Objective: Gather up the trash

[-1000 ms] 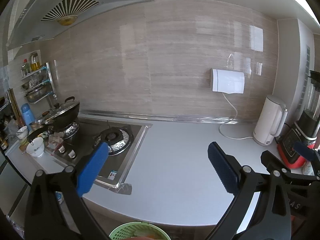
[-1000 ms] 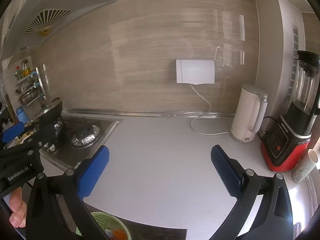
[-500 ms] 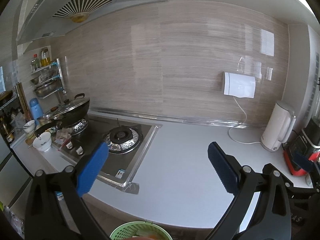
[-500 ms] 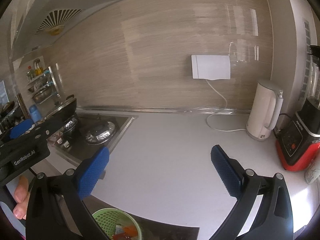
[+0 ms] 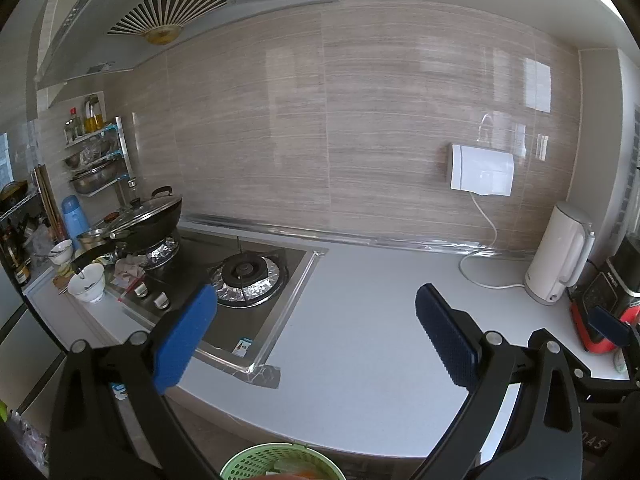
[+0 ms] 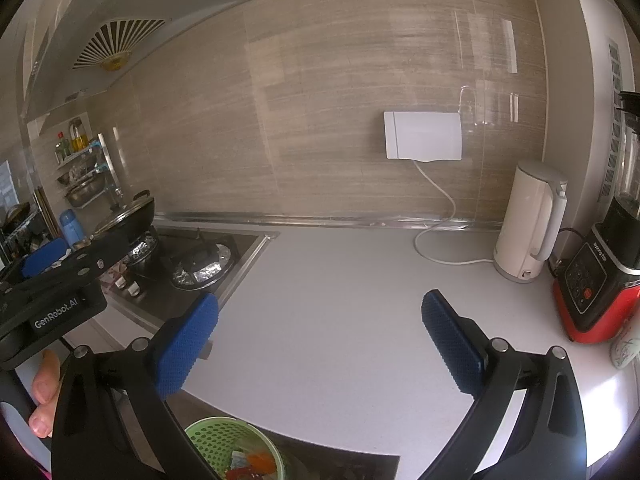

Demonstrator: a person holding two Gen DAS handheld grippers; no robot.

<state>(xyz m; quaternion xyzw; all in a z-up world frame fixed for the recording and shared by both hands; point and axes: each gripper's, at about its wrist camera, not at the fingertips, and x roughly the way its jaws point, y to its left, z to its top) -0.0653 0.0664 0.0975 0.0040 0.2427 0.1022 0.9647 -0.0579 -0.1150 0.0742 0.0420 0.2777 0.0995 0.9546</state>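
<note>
A green perforated trash basket [image 6: 236, 450] with colourful scraps in it stands on the floor below the counter's front edge; its rim also shows in the left wrist view [image 5: 280, 462]. My left gripper [image 5: 316, 332] is open and empty, held above the white counter [image 5: 380, 340] near the stove. My right gripper [image 6: 320, 340] is open and empty over the counter, to the right of the left one. The left gripper's body shows at the left of the right wrist view [image 6: 56, 300]. I see no loose trash on the counter.
A gas stove [image 5: 240, 276] with a lidded black wok [image 5: 148, 216] is at the left, with a white bowl [image 5: 86, 282] and clutter beside it. A white kettle [image 6: 528, 224], a red-based blender [image 6: 604, 280] and a cup [image 6: 624, 348] stand at the right.
Both views have shifted so the stove and kettle sit further right and higher; both grippers have swung left and tilted down slightly. Both jaws have stayed open and empty.
</note>
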